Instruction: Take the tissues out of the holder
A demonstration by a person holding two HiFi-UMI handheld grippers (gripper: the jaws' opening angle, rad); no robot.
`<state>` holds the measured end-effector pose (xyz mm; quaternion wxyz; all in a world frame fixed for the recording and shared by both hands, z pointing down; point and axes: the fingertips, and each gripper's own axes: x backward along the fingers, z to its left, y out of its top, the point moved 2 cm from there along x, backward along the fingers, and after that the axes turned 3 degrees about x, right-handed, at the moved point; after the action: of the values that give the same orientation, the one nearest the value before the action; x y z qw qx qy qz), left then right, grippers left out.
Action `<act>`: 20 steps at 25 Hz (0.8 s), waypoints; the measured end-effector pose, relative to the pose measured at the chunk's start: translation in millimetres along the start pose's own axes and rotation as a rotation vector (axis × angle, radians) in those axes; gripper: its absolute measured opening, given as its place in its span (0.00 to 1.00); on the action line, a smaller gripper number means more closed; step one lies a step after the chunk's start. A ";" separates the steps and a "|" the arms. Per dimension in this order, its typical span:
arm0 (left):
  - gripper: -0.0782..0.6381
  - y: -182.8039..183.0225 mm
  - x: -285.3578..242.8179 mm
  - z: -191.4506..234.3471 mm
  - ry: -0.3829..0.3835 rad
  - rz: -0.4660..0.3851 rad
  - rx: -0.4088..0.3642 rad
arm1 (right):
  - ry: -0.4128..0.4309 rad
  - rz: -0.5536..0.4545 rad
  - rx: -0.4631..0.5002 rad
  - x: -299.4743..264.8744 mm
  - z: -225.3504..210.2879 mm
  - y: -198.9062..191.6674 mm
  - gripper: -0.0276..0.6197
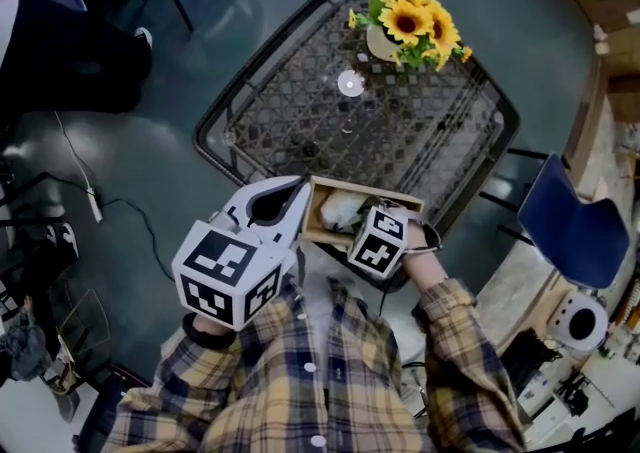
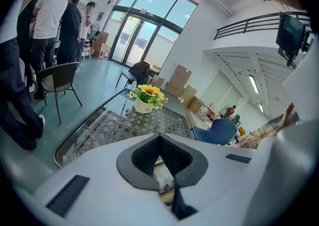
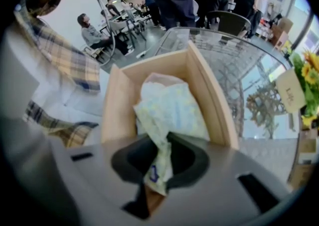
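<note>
A wooden tissue holder [image 1: 352,188] stands at the near edge of the table, open at the top. A pale, patterned tissue pack [image 1: 343,209] lies inside it. My right gripper [image 1: 378,241] points steeply down into the holder. In the right gripper view my right gripper [image 3: 160,146] is shut on a bunched edge of the tissue pack [image 3: 172,110], between the holder's [image 3: 115,101] walls. My left gripper [image 1: 299,189] rests at the holder's left end. Seen in its own view, the left gripper [image 2: 159,136] has its tips meeting, with nothing between them.
The glass-topped wicker table [image 1: 290,111] carries a pot of sunflowers [image 1: 405,26] at its far side and a small white disc [image 1: 350,82]. A blue chair [image 1: 570,221] stands to the right. People [image 2: 50,20] and a dark chair [image 2: 57,83] stand beyond the table.
</note>
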<state>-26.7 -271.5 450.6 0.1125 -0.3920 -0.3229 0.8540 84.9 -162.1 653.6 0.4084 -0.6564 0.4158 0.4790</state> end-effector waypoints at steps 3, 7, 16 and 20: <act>0.13 0.4 -0.3 1.0 0.001 0.001 -0.001 | 0.009 -0.009 0.006 -0.4 0.3 -0.6 0.12; 0.13 0.8 0.8 3.1 0.001 -0.001 -0.002 | 0.016 -0.010 0.000 0.1 0.1 -0.2 0.11; 0.13 10.4 3.4 2.2 -0.010 -0.018 -0.018 | 0.010 -0.027 -0.036 14.0 2.1 4.0 0.10; 0.13 14.9 3.1 -2.0 -0.022 -0.025 -0.030 | -0.004 -0.050 -0.039 26.5 3.4 8.8 0.10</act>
<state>-26.3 -280.6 438.2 0.1137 -0.3804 -0.3417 0.8518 80.8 -165.8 626.0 0.4081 -0.6733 0.3893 0.4780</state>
